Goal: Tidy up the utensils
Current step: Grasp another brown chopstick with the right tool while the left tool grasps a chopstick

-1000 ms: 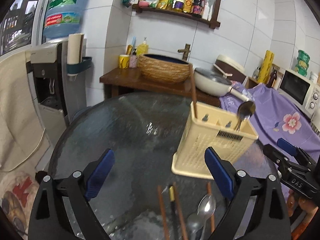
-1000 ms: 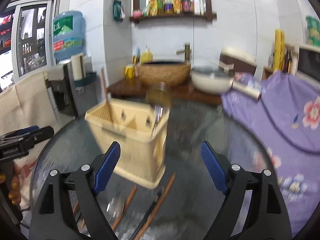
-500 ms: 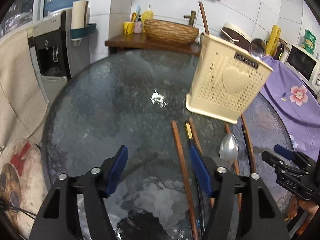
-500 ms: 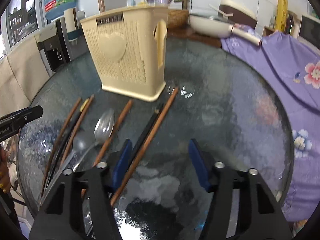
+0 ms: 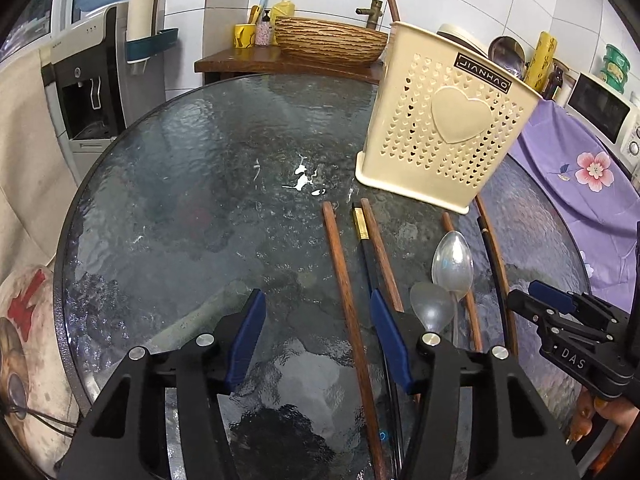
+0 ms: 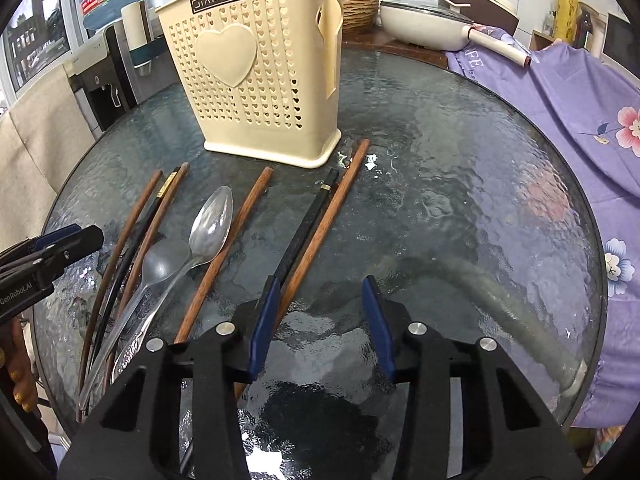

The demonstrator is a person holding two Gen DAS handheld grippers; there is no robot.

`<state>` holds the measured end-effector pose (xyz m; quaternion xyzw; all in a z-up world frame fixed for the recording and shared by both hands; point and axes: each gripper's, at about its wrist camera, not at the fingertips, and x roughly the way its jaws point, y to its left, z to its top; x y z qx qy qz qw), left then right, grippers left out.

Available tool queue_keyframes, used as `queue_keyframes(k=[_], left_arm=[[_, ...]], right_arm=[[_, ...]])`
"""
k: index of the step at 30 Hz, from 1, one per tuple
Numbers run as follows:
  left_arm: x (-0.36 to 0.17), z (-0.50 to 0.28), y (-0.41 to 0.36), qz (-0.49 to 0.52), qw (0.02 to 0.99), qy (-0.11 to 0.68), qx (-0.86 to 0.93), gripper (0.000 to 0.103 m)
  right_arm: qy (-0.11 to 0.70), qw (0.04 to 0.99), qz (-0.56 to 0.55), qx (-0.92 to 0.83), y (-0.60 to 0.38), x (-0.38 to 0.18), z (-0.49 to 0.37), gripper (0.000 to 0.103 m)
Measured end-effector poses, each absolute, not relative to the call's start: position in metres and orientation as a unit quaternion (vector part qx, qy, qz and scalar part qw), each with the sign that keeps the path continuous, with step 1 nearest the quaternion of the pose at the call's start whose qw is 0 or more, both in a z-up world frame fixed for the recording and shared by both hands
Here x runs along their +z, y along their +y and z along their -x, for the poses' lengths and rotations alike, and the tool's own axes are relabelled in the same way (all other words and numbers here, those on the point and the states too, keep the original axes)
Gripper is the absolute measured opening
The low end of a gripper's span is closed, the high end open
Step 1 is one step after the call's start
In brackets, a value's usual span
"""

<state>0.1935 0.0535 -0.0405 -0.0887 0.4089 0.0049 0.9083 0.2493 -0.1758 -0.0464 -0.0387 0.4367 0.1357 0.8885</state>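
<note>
A cream perforated utensil holder (image 5: pixel 444 120) stands on the round glass table (image 5: pixel 192 184); it shows in the right wrist view (image 6: pixel 260 76) too, with a chopstick and a spoon standing in it. In front of it lie several wooden and black chopsticks (image 5: pixel 344 292) (image 6: pixel 316 224) and two metal spoons (image 5: pixel 452 260) (image 6: pixel 210 220). My left gripper (image 5: pixel 318 336) is open and empty, low over the table, with a brown chopstick between its fingers. My right gripper (image 6: pixel 318 320) is open and empty, its left finger beside a black and a brown chopstick.
A wooden counter with a woven basin (image 5: pixel 328 40) and a white pan (image 6: pixel 424 28) stands behind the table. A water dispenser (image 5: pixel 100 92) is at the left. A purple flowered cloth (image 6: pixel 568 92) lies at the right.
Both grippers have dropped lower and closer to the utensils on the glass. Their jaws have narrowed a little. The holder and utensils have not moved.
</note>
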Motion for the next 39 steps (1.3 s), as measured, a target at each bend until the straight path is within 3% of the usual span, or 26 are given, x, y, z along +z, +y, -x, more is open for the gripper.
queue_keyframes(k=[6,18,32,39], left_arm=[[-0.043,-0.196,0.051,0.085,0.906,0.415,0.003,0.051],[-0.046,-0.214,0.040,0.063,0.902,0.427,0.002,0.035],[-0.052,-0.242,0.037,0.052,0.899,0.435,0.017,0.021],[-0.051,-0.256,0.038,0.055,0.897,0.439,0.014,0.015]], right_arm=[[0.446,0.884,0.042,0.136,-0.182,-0.046,-0.252,0.040],[0.449,0.881,0.034,0.144,-0.177,-0.039,-0.269,0.036],[0.462,0.877,0.012,0.132,-0.173,-0.047,-0.315,0.020],[0.469,0.873,-0.006,0.132,-0.175,-0.046,-0.339,0.018]])
